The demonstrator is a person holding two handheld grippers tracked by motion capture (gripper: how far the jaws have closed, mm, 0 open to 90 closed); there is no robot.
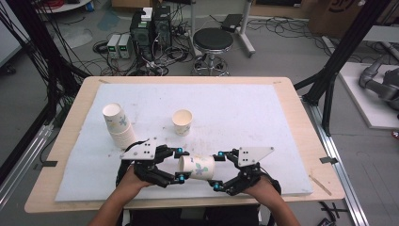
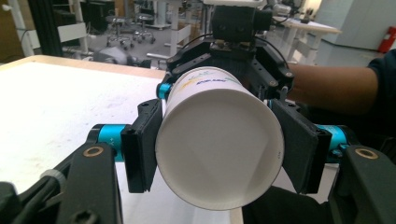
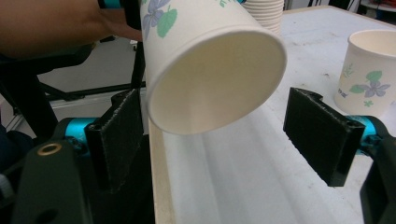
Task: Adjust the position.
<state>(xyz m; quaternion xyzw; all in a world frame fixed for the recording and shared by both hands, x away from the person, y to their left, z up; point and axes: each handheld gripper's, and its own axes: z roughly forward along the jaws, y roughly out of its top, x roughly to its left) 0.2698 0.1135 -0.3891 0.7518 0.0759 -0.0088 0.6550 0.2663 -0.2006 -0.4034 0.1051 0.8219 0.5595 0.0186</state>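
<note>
White table mat (image 1: 263, 108), paper cup (image 1: 196, 167) lying level, mouth toward splayed right gripper (image 1: 218, 169), left gripper (image 1: 179, 164) clamping its base.

In the right gripper view, the top of the white paper cup with purple flowers (image 3: 210, 60) is cut off by the upper edge, and the stack of white paper cups (image 3: 264, 11) behind it is mostly hidden. The second flowered paper cup (image 3: 369, 74) is cut off at the right edge. In the left gripper view, the cup's far end is covered by the right claw (image 2: 219, 88). The small blue print on the cup cannot be read.
</note>
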